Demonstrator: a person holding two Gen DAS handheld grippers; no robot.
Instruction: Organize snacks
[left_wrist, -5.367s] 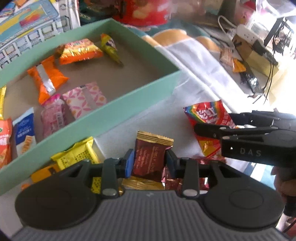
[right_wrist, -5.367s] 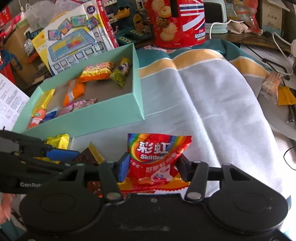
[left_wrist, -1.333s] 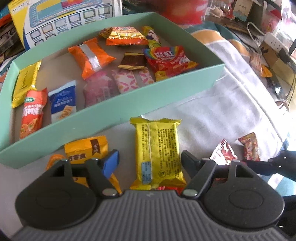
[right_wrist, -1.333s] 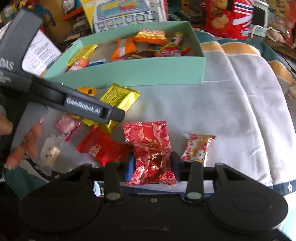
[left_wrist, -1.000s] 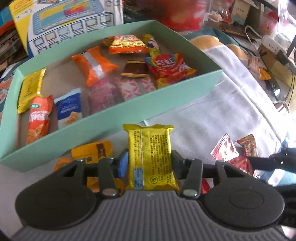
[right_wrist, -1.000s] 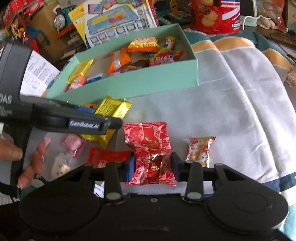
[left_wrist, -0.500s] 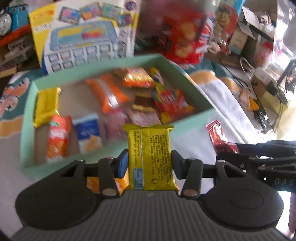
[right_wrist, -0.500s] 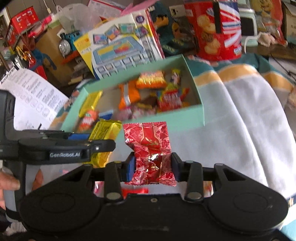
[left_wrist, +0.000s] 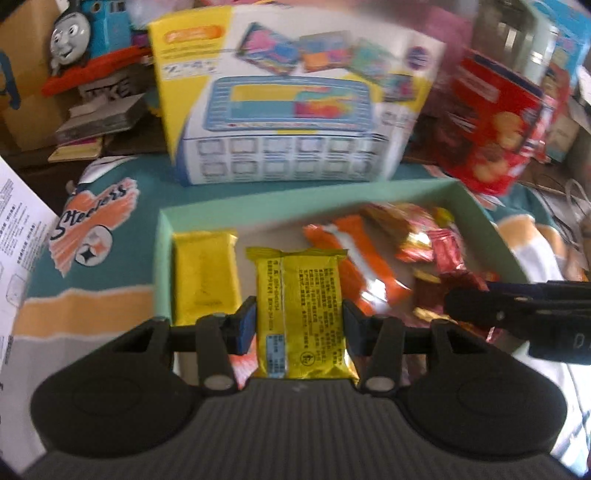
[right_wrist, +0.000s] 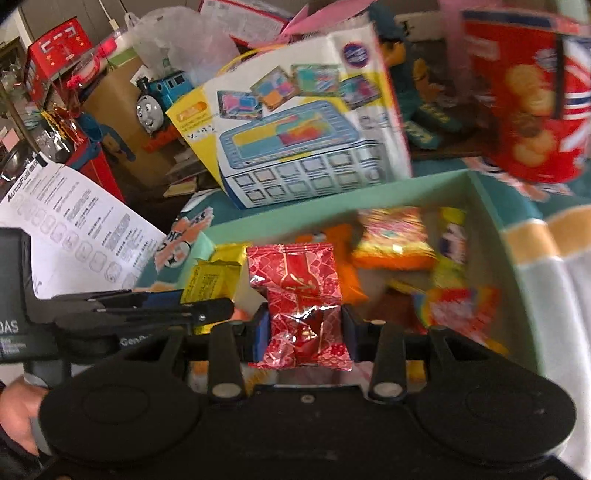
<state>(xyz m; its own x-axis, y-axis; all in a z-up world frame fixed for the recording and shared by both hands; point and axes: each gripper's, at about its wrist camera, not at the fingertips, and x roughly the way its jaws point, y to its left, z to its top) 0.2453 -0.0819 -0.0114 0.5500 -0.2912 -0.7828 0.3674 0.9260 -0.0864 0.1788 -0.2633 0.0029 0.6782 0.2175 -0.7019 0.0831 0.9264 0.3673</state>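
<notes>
My left gripper (left_wrist: 299, 326) is shut on a yellow snack packet (left_wrist: 299, 295) and hangs over the left part of the green box (left_wrist: 295, 199). My right gripper (right_wrist: 304, 332) is shut on a red foil packet (right_wrist: 295, 280), also above the box interior. In the right wrist view the left gripper (right_wrist: 207, 308) shows on the left, side by side with the right one, its yellow packet (right_wrist: 210, 284) in its jaws. Inside the box lie a yellow bar (left_wrist: 203, 273), an orange packet (left_wrist: 362, 266), a rainbow candy bag (right_wrist: 454, 310) and several other snacks, blurred.
Behind the box stand a toy box (left_wrist: 288, 103) and a red biscuit tin (left_wrist: 495, 122). A blue toy train (left_wrist: 81, 33) sits at the far left. A printed sheet (right_wrist: 74, 229) lies left of the box on a teal and white cloth (left_wrist: 92, 229).
Both grippers rose and moved forward with their packets, from the cloth in front of the box to above its inside. Neither grip has changed.
</notes>
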